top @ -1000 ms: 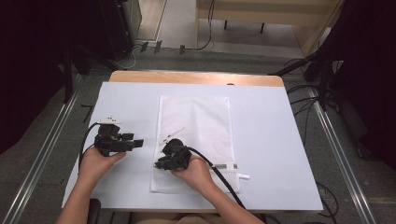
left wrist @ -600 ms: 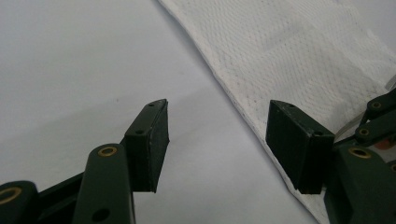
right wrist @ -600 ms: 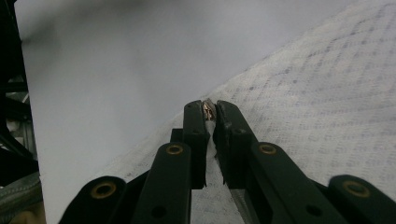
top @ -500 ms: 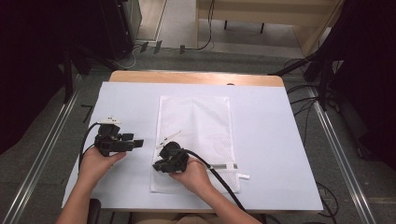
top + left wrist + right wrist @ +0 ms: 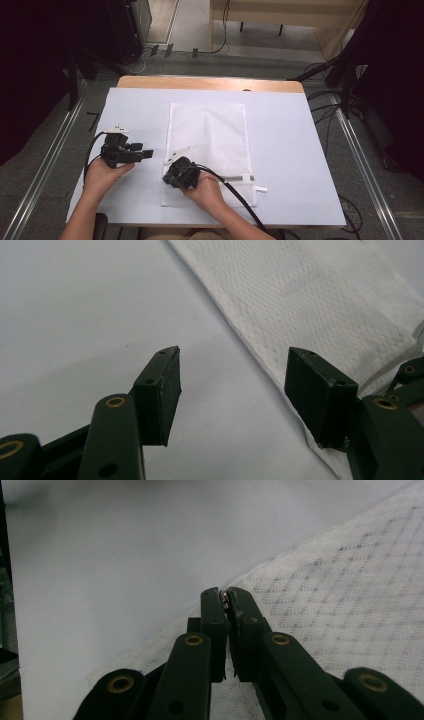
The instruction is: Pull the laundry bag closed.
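A white mesh bag (image 5: pixel 210 130) lies flat in the middle of the table. My right gripper (image 5: pixel 167 178) rests on the bag's near left corner. Its jaws have just been closing and now stand shut. In the right gripper view a small metal piece, seemingly a zipper pull (image 5: pixel 226 596), is pinched at the tips of the right gripper (image 5: pixel 226 600) over the mesh bag (image 5: pixel 350 595). My left gripper (image 5: pixel 148 152) hovers left of the bag, open. The left gripper view has the left gripper (image 5: pixel 232 385) with nothing between its pads, next to the edge of the bag (image 5: pixel 325 300).
A pale sheet (image 5: pixel 300 150) covers the table, with a strip of bare wood (image 5: pixel 210 82) at the far edge. A white tab (image 5: pixel 261 189) sticks out from the bag's near right side. Cables trail from both grippers towards the person. Dark stands and floor cables surround the table.
The right gripper has edged slightly towards the near edge along the bag's left side. The left hand and its gripper have stayed where they were.
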### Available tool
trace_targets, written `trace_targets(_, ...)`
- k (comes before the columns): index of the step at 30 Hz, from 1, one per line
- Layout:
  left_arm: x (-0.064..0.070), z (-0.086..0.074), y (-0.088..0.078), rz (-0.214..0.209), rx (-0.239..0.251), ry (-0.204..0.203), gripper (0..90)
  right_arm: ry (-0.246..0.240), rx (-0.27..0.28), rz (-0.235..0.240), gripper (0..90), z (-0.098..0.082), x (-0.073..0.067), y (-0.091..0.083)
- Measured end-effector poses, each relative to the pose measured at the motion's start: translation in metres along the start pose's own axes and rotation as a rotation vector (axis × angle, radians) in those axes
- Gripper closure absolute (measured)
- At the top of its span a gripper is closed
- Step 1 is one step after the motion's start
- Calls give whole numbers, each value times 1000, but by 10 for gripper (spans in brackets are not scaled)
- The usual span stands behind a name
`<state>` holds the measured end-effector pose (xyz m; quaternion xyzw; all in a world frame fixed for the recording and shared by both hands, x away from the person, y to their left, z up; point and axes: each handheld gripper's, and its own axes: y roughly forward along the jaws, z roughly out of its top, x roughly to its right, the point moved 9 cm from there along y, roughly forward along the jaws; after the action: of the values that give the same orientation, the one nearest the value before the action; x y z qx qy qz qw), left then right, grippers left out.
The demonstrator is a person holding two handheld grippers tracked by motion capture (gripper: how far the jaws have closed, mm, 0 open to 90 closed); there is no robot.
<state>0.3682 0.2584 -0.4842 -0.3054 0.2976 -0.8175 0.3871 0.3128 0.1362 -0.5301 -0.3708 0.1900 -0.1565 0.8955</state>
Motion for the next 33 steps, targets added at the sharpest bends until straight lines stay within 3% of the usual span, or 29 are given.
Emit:
trace_targets(6, 1, -1, 0, -6, 1, 6, 407, 13, -11, 17, 876, 2, 2, -2)
trace_targets(9, 4, -1, -1, -15, 2, 17, 411, 34, 1, 40, 876, 5, 4, -7)
trace_targets(15, 12, -3, -3, -35, -5, 44, 421, 31, 16, 57, 876, 10, 7, -16)
trace_targets(28, 37, -22, -4, -141, -41, 93, 452, 6, 30, 52, 876, 19, 14, -32)
trace_targets(32, 45, -28, -1, -190, -76, 106, 466, 11, 26, 53, 876, 19, 15, -31)
trace_targets(33, 49, -32, 3, -198, -111, 134, 465, 11, 30, 53, 876, 20, 14, -32)
